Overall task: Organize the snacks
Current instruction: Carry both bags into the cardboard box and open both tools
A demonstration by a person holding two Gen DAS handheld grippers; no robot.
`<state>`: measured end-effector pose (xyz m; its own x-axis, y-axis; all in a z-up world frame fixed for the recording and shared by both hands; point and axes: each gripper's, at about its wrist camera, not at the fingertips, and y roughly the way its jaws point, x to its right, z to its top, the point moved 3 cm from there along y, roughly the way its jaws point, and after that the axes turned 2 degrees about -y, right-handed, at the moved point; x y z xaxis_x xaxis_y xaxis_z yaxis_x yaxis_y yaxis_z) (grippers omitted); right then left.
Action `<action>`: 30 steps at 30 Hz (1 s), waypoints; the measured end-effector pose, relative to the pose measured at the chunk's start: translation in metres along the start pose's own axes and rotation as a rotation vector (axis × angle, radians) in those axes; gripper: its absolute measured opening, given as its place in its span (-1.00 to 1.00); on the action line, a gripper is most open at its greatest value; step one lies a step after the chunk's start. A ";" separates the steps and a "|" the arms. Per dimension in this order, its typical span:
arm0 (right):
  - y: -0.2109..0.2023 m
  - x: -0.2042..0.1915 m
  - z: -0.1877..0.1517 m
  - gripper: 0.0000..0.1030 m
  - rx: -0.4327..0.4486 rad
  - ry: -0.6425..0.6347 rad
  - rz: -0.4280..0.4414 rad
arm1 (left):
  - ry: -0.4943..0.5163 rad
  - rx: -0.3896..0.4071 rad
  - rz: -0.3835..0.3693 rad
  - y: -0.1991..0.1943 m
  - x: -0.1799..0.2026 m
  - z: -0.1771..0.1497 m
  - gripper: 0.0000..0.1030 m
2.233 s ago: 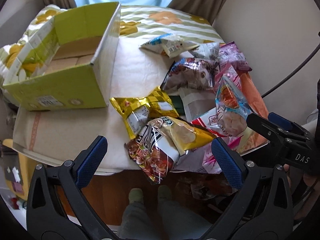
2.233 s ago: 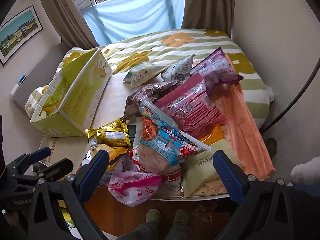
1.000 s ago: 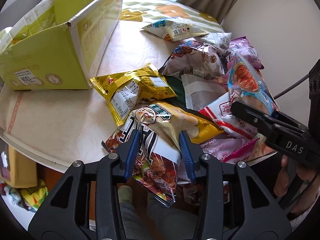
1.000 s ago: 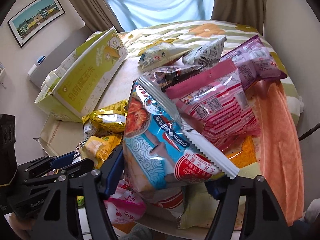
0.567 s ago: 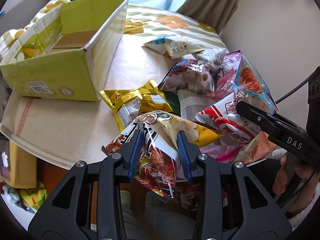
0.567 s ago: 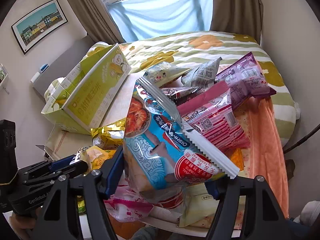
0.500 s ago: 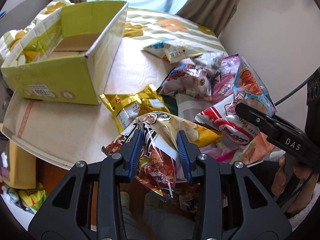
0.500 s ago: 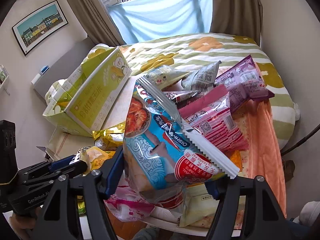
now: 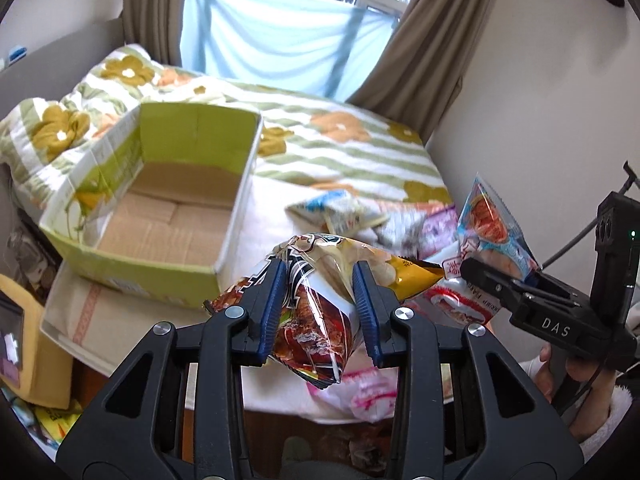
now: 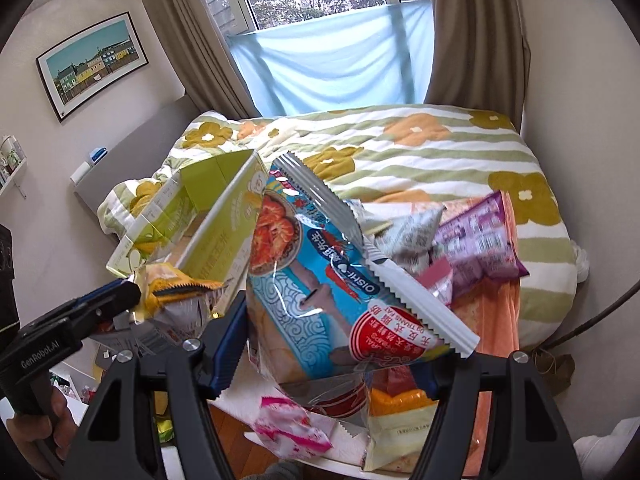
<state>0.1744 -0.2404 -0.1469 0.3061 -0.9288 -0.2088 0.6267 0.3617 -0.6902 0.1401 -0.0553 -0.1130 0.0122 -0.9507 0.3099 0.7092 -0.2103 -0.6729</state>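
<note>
My left gripper (image 9: 316,276) is shut on a yellow and brown chip bag (image 9: 316,324), which hangs between the blue pads above the table's front edge. The right gripper (image 10: 326,360) is shut on a large blue shrimp-cracker bag (image 10: 316,280), held up over the snack pile. An open green cardboard box (image 9: 160,200) stands empty on the table's left side, left of and beyond both bags. In the left wrist view the right gripper (image 9: 500,284) shows at the right with the blue bag (image 9: 488,224). The right wrist view shows the left gripper (image 10: 120,296) low on the left.
More snacks lie on the white table (image 9: 272,216): a purple pack (image 10: 476,240), a grey pack (image 10: 412,232), a pink pack (image 10: 288,428). An orange cloth (image 10: 496,320) hangs over the right edge. A flowered bed (image 10: 420,152) lies behind, a wall to the right.
Both grippers closed on their bags and have risen with them off the pile. The views have tipped upward, so the window and curtains now show.
</note>
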 end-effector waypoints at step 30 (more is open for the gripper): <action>0.144 -0.198 0.080 0.27 -0.127 0.039 -0.015 | 0.122 -0.171 0.038 0.085 -0.236 0.106 -0.40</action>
<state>0.2612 0.0020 -0.1498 0.2674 -0.9374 -0.2231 0.5346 0.3369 -0.7750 0.2718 0.1757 -0.1721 -0.0567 -0.9770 0.2056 0.5801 -0.1998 -0.7897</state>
